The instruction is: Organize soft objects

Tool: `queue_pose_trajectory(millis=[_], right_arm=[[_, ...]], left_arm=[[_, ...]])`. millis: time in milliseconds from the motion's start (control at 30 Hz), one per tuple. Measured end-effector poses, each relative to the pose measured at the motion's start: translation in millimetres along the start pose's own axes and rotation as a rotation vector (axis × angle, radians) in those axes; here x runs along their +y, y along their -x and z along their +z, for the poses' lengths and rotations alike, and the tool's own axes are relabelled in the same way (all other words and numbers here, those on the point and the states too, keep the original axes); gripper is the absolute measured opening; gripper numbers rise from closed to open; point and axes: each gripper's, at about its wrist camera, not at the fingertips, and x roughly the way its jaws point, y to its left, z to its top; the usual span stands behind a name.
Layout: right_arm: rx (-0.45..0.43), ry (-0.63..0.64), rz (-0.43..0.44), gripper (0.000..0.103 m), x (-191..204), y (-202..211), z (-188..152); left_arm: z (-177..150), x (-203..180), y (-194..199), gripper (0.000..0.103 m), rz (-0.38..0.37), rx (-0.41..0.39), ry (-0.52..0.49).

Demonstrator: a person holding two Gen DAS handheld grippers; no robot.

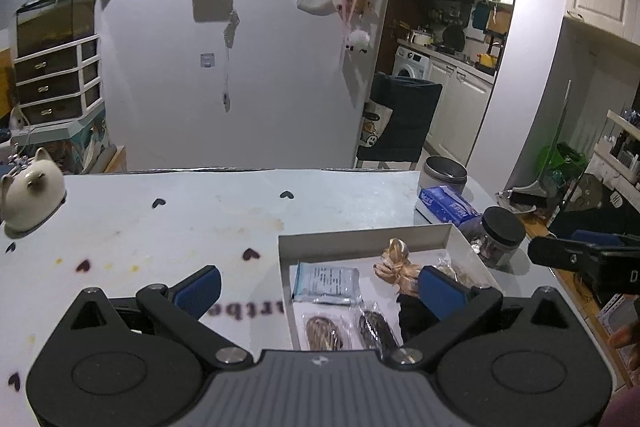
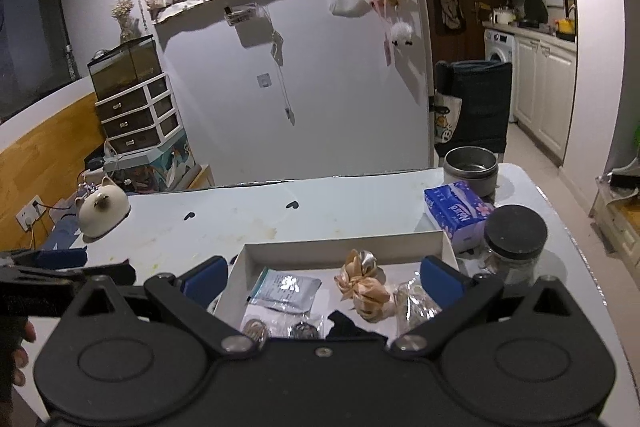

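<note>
Black cloth half hidden; packets cropped, possibly hairbands.

bench left and centre is open, flat surface from the near edge to the far edge; only the cat-shaped ceramic sits at the far-left corner. right side is crowded: white box with raised walls, then tissue pack, black-lid jar and metal tin just behind and beside it. box is open from above. both tongs are spread wide, left tongs straddling the box's left wall, right tongs over the box.
</note>
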Motion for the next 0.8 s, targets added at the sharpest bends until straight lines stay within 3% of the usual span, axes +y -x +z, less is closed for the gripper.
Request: queue_pose_trajectory(millis=[500,800], right_arm=[[-0.025,0.035,-0.063,0.103,39.4,66.1,-53.9],[-0.018,0.027,-0.076,0.103,52.9,90.8,-77.7]], left_arm=[[-54.4,16.4,81.2,0.103,0.053,-0.026,-0.009],[-75.9,24.7,105.2,0.103,0.048,-0.018,-0.009]])
